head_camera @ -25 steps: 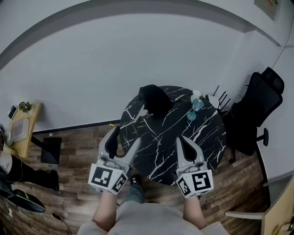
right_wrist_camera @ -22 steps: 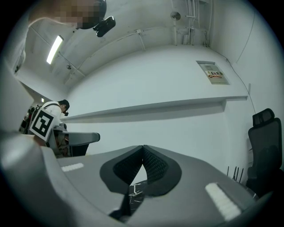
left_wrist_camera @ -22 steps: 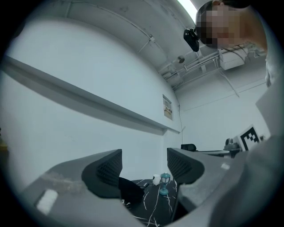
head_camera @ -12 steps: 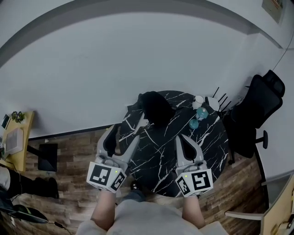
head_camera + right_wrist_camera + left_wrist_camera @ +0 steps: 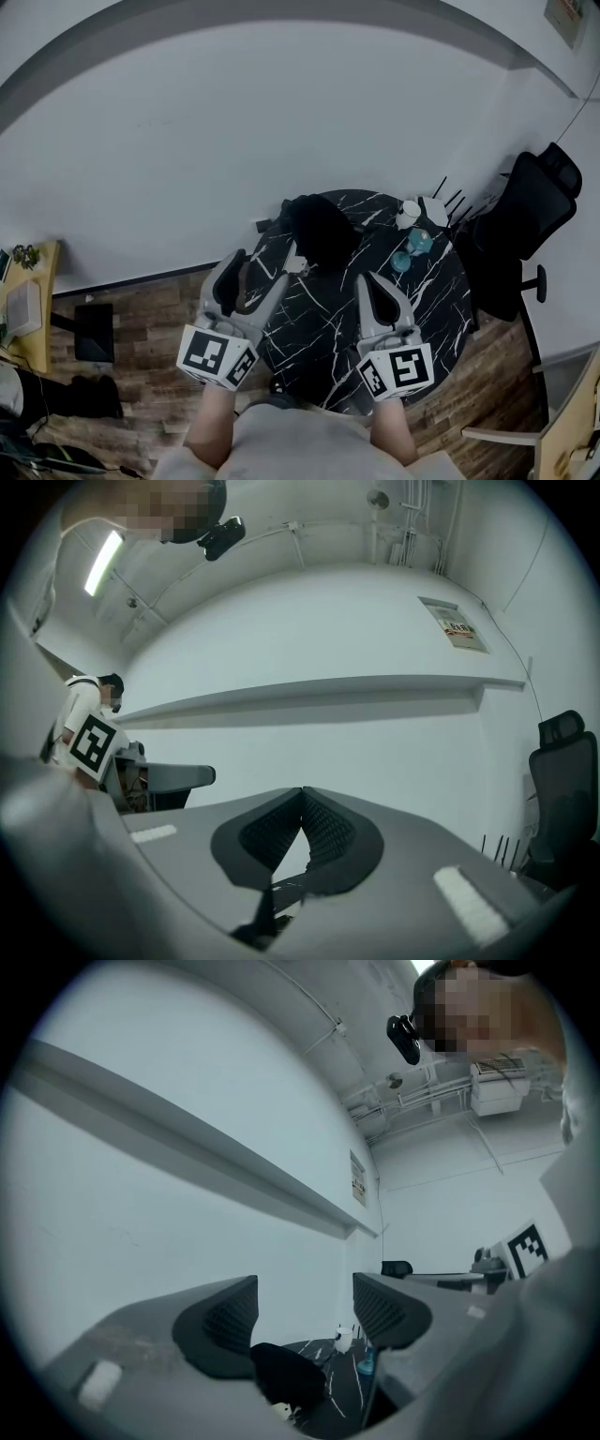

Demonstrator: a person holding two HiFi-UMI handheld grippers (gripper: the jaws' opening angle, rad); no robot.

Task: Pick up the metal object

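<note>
A round black marble table (image 5: 427,300) carries a black bundle (image 5: 319,230) at its far left. A small pale object (image 5: 298,267) lies at the bundle's near edge; I cannot tell what it is made of. My left gripper (image 5: 258,270) hovers open and empty over the table's near left edge, short of the bundle. In the left gripper view the bundle (image 5: 286,1377) and the pale object (image 5: 279,1411) show low between the spread fingers of the left gripper (image 5: 302,1321). My right gripper (image 5: 370,286) is shut and empty above the table's near side. In the right gripper view the right gripper (image 5: 302,808) has its pads pressed together.
A white cup (image 5: 407,214), two teal items (image 5: 417,242) and a holder with black sticks (image 5: 442,201) stand at the table's far right. A black office chair (image 5: 525,225) is right of the table. A white wall runs behind. Wooden floor (image 5: 141,366) lies left.
The table has drawn nearer under both grippers, which now reach over its near edge. Both grippers keep their states: left open, right shut.
</note>
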